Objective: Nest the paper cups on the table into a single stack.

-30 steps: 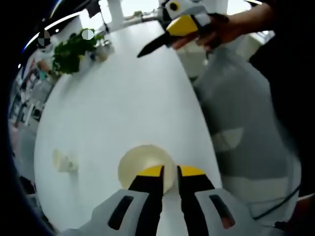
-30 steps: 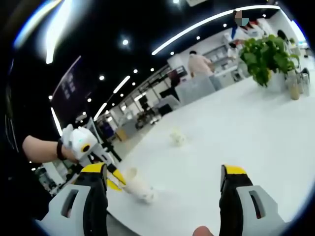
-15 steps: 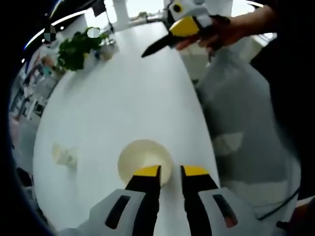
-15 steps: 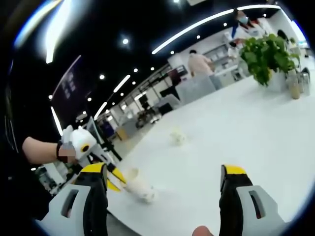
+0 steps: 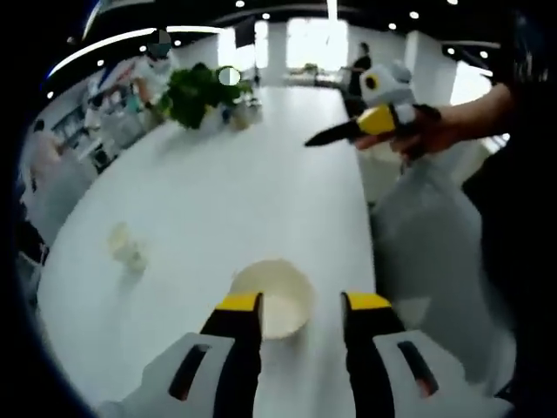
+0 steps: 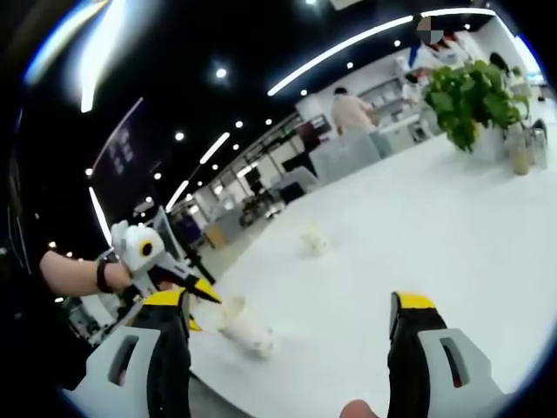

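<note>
In the left gripper view, the left gripper (image 5: pixel 300 306) has its jaws spread, and a paper cup (image 5: pixel 271 298) stands upright on the white table (image 5: pixel 235 192) just in front of them, with its open mouth facing up. The cup is near the jaws, but I cannot tell if a tip touches its rim. A second, crumpled-looking cup (image 5: pixel 127 248) sits well apart, toward the left side of the table. The right gripper (image 5: pixel 370 126) hangs in the air above the far edge, and its jaws look pressed together from this angle.

In the right gripper view, the right gripper (image 6: pixel 291 305) shows its jaws wide apart with nothing between them. The same nearby cup (image 6: pixel 244 329) stands close to the table edge, with the left gripper (image 6: pixel 170 277) just beside it. The other cup (image 6: pixel 313 241) is farther out on the table, and a potted plant (image 6: pixel 466 91) stands at the far end.

To do the step well, I think the left jaws should close on the wall of the near cup gently, so that the paper does not collapse, and then carry it upright to the other cup.
</note>
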